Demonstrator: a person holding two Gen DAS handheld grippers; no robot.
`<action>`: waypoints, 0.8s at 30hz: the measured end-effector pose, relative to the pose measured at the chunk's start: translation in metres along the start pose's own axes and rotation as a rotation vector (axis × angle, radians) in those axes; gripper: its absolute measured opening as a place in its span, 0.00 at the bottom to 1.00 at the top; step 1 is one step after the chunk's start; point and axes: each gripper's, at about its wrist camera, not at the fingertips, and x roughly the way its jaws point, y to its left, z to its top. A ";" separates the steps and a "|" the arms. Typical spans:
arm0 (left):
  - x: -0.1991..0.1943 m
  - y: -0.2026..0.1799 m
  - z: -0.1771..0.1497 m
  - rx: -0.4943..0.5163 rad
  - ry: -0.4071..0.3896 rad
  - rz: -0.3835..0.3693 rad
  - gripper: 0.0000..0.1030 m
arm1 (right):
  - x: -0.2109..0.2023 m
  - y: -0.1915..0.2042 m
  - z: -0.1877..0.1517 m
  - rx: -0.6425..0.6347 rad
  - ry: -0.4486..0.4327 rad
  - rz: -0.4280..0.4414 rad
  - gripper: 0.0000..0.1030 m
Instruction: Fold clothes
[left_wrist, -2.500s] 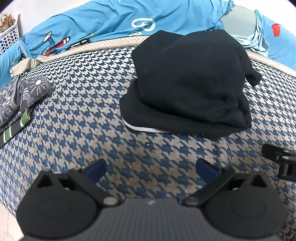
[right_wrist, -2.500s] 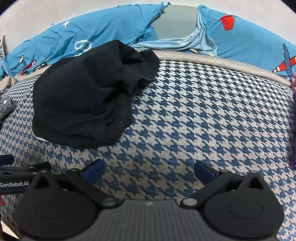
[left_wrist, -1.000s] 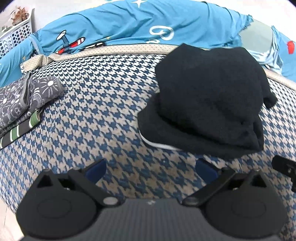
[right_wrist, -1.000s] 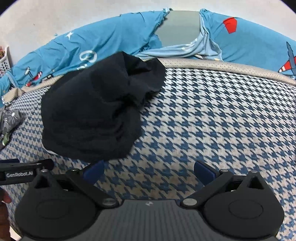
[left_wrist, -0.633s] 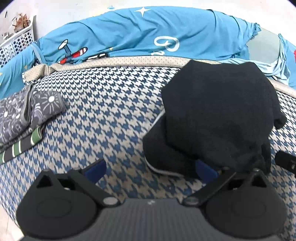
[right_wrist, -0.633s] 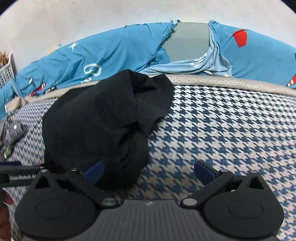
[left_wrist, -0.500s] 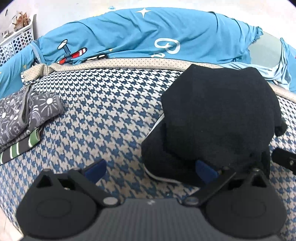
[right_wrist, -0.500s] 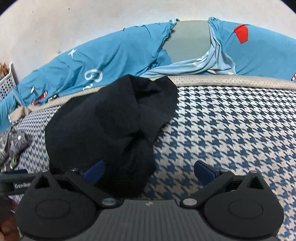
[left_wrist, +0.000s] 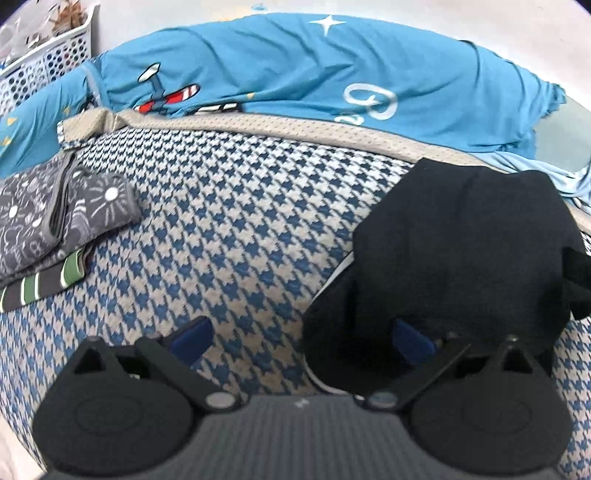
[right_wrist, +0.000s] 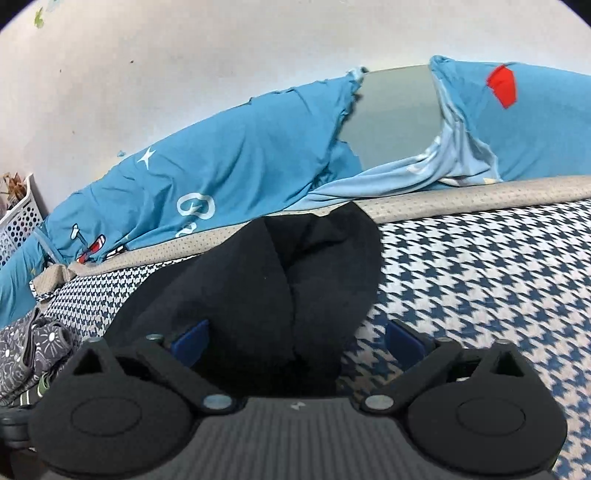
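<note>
Garment (right_wrist: 258, 280) between right hand-held gripper (right_wrist: 297, 341) fingers

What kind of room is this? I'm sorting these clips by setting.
Probably a bedroom: the houndstooth cover looks like a bed, with blue printed bedding along the wall, folded clothes stacked at one side and a black garment.
</note>
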 end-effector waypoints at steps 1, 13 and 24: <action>0.000 0.002 0.000 -0.009 0.001 0.002 1.00 | 0.003 0.000 0.000 0.001 0.004 0.008 0.82; -0.001 0.021 0.003 -0.075 0.005 0.027 1.00 | 0.007 0.017 -0.013 -0.082 -0.022 0.148 0.18; -0.017 0.051 0.013 -0.159 -0.072 0.039 1.00 | -0.034 0.071 -0.051 -0.482 -0.074 0.245 0.17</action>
